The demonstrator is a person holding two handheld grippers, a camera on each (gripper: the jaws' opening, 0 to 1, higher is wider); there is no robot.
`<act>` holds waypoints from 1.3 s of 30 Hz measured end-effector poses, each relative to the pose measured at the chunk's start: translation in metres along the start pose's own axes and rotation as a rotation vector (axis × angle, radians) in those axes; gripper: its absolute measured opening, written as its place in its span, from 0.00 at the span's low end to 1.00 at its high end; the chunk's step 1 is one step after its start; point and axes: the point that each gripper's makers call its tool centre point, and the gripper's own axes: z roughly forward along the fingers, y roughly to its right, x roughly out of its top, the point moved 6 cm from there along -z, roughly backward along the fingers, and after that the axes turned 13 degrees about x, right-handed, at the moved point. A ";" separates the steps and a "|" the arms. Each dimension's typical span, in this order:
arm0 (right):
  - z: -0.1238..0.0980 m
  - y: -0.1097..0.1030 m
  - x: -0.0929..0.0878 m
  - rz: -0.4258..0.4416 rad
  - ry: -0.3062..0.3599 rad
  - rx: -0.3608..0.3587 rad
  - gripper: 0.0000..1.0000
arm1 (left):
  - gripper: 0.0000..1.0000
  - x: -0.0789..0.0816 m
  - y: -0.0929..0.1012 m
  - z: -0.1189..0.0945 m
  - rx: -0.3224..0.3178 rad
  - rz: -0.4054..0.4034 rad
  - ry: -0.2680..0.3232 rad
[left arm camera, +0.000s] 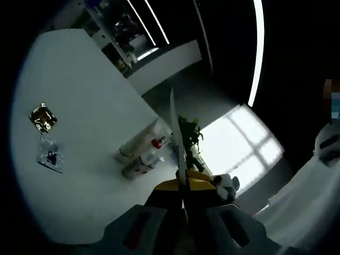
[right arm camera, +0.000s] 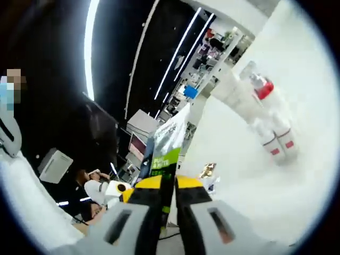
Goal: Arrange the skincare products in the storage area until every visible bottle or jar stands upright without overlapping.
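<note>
No legible text found. Print on green-and-white packet (right arm camera: 169, 146) too blurred to be read. Red label patches on white bottles (right arm camera: 276, 139) unreadable. Markings on small sachets (left arm camera: 50, 158) on table indistinct.

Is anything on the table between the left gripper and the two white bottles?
Nothing visible on the table blocks the way. But the left gripper is already shut on a thin flat packet, edge-on between its jaws, ahead of the two white bottles. The right gripper likewise clamps a green-and-white packet.
</note>
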 end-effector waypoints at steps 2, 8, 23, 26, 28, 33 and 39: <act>0.002 0.000 0.000 -0.015 -0.009 -0.004 0.10 | 0.00 0.000 -0.001 0.000 0.004 -0.006 0.004; 0.002 0.003 0.003 -0.168 -0.055 -0.035 0.14 | 0.00 0.004 -0.005 0.001 0.011 -0.017 0.005; -0.005 0.014 0.002 -0.199 -0.088 -0.081 0.36 | 0.00 0.009 -0.027 0.019 0.110 0.002 -0.035; -0.008 0.015 0.002 -0.209 -0.096 -0.092 0.40 | 0.00 0.005 -0.032 0.022 0.133 0.030 -0.063; -0.009 0.015 0.001 -0.219 -0.109 -0.099 0.43 | 0.00 0.004 -0.036 0.026 0.141 0.036 -0.073; -0.012 0.017 -0.001 -0.240 -0.135 -0.119 0.49 | 0.00 0.006 -0.045 0.031 0.159 0.010 -0.065; -0.016 0.021 -0.002 -0.272 -0.167 -0.147 0.59 | 0.00 0.008 -0.056 0.038 0.188 -0.020 -0.054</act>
